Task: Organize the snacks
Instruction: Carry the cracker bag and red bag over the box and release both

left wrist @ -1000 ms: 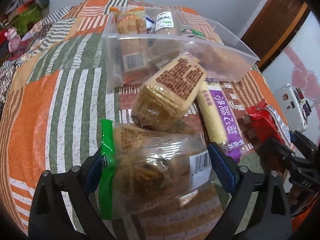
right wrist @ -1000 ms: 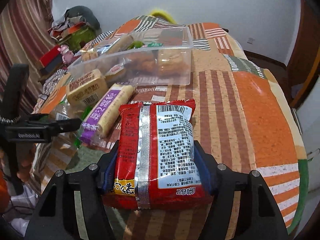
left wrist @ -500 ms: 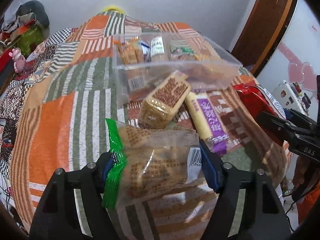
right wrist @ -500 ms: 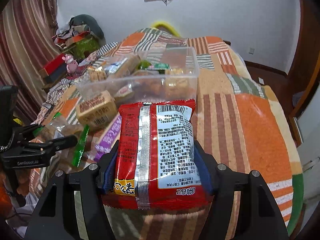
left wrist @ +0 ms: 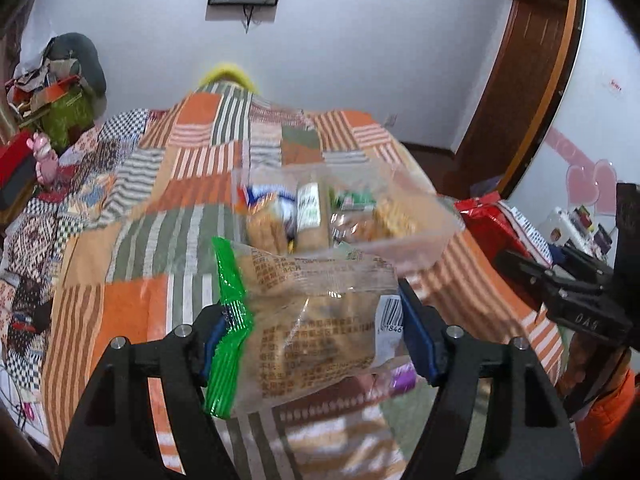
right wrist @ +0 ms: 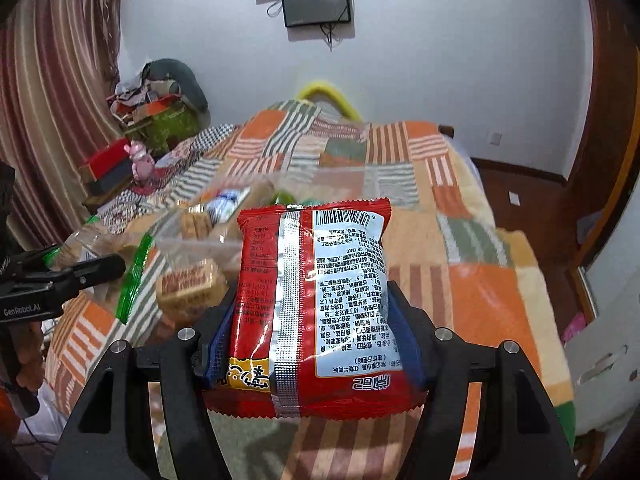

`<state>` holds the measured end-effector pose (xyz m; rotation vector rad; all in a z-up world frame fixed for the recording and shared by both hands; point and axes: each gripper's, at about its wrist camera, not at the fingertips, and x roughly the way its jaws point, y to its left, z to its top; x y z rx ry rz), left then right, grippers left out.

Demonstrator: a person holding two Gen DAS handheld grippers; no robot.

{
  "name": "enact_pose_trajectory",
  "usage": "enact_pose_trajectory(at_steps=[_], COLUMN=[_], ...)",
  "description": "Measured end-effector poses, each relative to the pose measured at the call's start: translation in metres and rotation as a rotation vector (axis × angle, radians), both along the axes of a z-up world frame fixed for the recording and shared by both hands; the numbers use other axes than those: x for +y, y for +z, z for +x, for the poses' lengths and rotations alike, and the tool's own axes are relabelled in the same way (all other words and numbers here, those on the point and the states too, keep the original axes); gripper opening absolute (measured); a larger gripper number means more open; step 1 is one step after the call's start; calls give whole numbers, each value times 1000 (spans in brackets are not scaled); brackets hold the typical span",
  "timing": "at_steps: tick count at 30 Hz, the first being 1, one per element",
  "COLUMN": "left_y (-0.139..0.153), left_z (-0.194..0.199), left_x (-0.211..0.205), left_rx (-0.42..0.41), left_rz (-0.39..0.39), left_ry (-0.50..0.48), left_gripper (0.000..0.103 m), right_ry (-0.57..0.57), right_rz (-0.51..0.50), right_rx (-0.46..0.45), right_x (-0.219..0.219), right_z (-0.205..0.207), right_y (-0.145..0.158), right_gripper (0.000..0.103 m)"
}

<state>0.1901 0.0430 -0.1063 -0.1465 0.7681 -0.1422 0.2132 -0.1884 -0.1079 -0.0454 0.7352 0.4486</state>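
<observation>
left tongs (left wrist: 316,340) clamped on one clear bag (left wrist: 312,320) of brown biscuits with a green edge, clear bin (left wrist: 420,248) just past them holds several blurry snack packs, too smeared to count, and right tongs (right wrist: 308,344) are squeezing one red packet (right wrist: 312,312) above the quilt (right wrist: 480,280)

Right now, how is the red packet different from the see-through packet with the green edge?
The red packet is opaque, so its contents are hidden; the see-through packet shows brown biscuits inside. The red packet has a silver seam down its back, while the see-through packet has a green strip along one end. The red one sits in the right tool, the see-through one in the left tool. Both carry barcodes and are held above the quilt.
</observation>
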Motion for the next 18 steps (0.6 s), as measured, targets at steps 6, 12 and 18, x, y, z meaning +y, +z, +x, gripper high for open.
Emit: enact_pose_trajectory(at_steps=[6,12,18], left_y=[20,25,12], left_z=[24,52,87], left_x=[-12,-24,-31], left_rx=[-46,-63,-30], left_rz=[8,10,-8], left_ry=[-16,-27,-28], left_gripper=[72,72,72], right_ry=[-9,-9,-6], right_rz=[13,11,27], right_rx=[-51,-66,-35], right_x=[5,16,24], right_z=[16,39,63], right_y=[13,13,4], right_gripper=[64,64,64])
